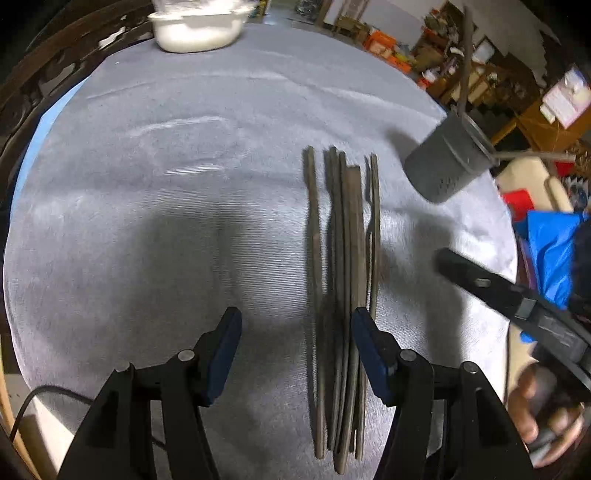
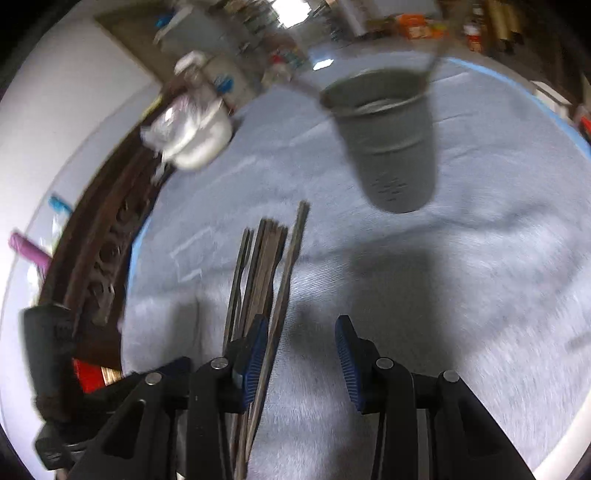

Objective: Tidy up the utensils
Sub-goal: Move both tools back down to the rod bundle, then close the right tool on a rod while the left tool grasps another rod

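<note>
Right wrist view: blurred, utensil [image 2: 266, 280] ends hidden under left finger [image 2: 255, 354]. Right gripper [image 2: 301, 356] spread wide, holding nothing, bucket [image 2: 391, 147] well ahead. Left gripper [image 1: 295, 354] likewise gaping over cloth [image 1: 147, 221], utensils beside its right finger [image 1: 369, 350].

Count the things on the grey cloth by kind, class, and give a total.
Chopsticks: a bundle, too overlapped and blurred for an exact count; about 6 tips show
Grey utensil cup: 1
White dish: 1
Total: 2 containers plus the one bundle of chopsticks
</note>
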The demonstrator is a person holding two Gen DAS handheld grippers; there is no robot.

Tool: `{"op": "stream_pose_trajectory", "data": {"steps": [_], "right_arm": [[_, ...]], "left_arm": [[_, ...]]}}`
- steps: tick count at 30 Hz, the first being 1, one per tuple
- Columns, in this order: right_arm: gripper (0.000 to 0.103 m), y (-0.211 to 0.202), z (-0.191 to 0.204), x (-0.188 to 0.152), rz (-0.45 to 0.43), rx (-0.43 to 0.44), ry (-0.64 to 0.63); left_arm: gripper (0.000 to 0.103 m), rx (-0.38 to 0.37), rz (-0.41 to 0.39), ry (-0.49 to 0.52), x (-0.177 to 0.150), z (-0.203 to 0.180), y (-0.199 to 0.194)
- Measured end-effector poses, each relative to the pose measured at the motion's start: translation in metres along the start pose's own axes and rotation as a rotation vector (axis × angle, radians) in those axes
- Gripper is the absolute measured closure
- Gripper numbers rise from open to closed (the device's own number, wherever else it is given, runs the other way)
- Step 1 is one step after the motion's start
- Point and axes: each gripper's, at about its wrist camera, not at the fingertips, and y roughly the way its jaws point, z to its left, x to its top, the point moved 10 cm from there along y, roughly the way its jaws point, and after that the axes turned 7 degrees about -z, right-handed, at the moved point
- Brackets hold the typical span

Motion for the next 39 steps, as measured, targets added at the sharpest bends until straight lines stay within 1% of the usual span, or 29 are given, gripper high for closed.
{"op": "stream_pose_trajectory", "data": {"steps": [2, 4, 5, 6, 9, 11, 12, 13, 14, 17, 18, 19, 20, 21, 22, 24, 26, 28, 29, 30, 32, 35, 36, 39], "right_arm": [[0.061, 0.014, 0.009, 0.000, 0.041, 0.015, -0.001], [0.057, 0.022, 0.020, -0.003, 0.053, 0.010, -0.031], [0.050, 0.026, 0.027, -0.005, 0.056, 0.001, -0.055], [0.045, 0.029, 0.030, -0.007, 0.059, -0.008, -0.067], [0.045, 0.041, 0.040, -0.018, 0.088, -0.051, -0.118], [0.045, 0.048, 0.035, -0.026, 0.105, -0.113, -0.143], [0.045, 0.046, 0.034, -0.026, 0.086, -0.125, -0.165], [0.045, 0.045, 0.031, -0.027, 0.087, -0.154, -0.184], [0.046, 0.044, 0.029, -0.027, 0.080, -0.160, -0.193], [0.046, 0.030, 0.004, -0.024, 0.065, -0.215, -0.177], [0.046, 0.023, -0.013, -0.023, 0.059, -0.250, -0.153], [0.046, 0.018, -0.021, -0.021, 0.052, -0.249, -0.126], [0.046, 0.011, -0.030, -0.019, 0.038, -0.222, -0.080], [0.046, 0.007, -0.036, -0.017, 0.029, -0.212, -0.058], [0.046, 0.000, -0.046, -0.014, 0.015, -0.226, -0.035], [0.046, -0.007, -0.055, -0.008, -0.006, -0.231, -0.021], [0.046, -0.010, -0.058, -0.004, -0.021, -0.206, 0.006], [0.050, -0.009, -0.059, -0.003, -0.018, -0.185, 0.019], [0.058, -0.007, -0.058, -0.004, -0.009, -0.172, 0.021], [0.063, -0.008, -0.058, -0.005, -0.002, -0.162, 0.020], [0.063, 0.000, -0.054, -0.009, 0.021, -0.140, 0.016], [0.065, 0.010, -0.047, -0.014, 0.042, -0.133, 0.014], [0.066, 0.005, -0.047, -0.016, 0.031, -0.139, 0.002], [0.069, 0.008, -0.044, -0.017, 0.044, -0.133, -0.014]], "left_arm": [[0.040, 0.013, -0.010, -0.008, -0.001, 0.011, -0.007], [0.040, 0.045, -0.032, -0.023, 0.000, 0.024, -0.017], [0.040, 0.052, -0.047, -0.034, 0.001, 0.031, -0.023], [0.040, 0.060, -0.062, -0.048, 0.003, 0.038, -0.030], [0.040, 0.067, -0.084, -0.074, 0.007, 0.049, -0.041], [0.040, 0.064, -0.089, -0.077, 0.009, 0.049, -0.044], [0.040, 0.061, -0.091, -0.075, 0.007, 0.049, -0.044], [0.040, 0.059, -0.091, -0.072, 0.007, 0.048, -0.042], [0.040, 0.057, -0.088, -0.067, 0.007, 0.047, -0.041], [0.040, 0.040, -0.069, -0.048, 0.004, 0.035, -0.035], [0.040, 0.035, -0.064, -0.040, 0.003, 0.032, -0.034], [0.040, 0.036, -0.061, -0.034, 0.003, 0.031, -0.031], [0.040, 0.036, -0.056, -0.027, 0.003, 0.027, -0.026], [0.040, 0.034, -0.047, -0.016, 0.002, 0.022, -0.022], [0.040, 0.033, -0.042, -0.009, 0.001, 0.020, -0.021], [0.040, 0.034, -0.024, 0.010, 0.001, 0.011, -0.014], [0.040, 0.029, -0.013, 0.024, 0.001, 0.005, -0.010], [0.040, 0.037, 0.012, 0.031, 0.001, 0.000, -0.001], [0.040, 0.039, 0.018, 0.028, 0.000, -0.002, 0.003], [0.040, 0.041, 0.022, 0.027, 0.001, -0.003, 0.006], [0.040, 0.053, 0.030, 0.021, 0.000, -0.002, 0.013], [0.040, 0.062, 0.039, 0.013, 0.001, -0.001, 0.021], [0.040, 0.064, 0.035, 0.013, 0.002, -0.002, 0.023], [0.040, 0.074, 0.027, 0.023, 0.004, -0.002, 0.027]]}}
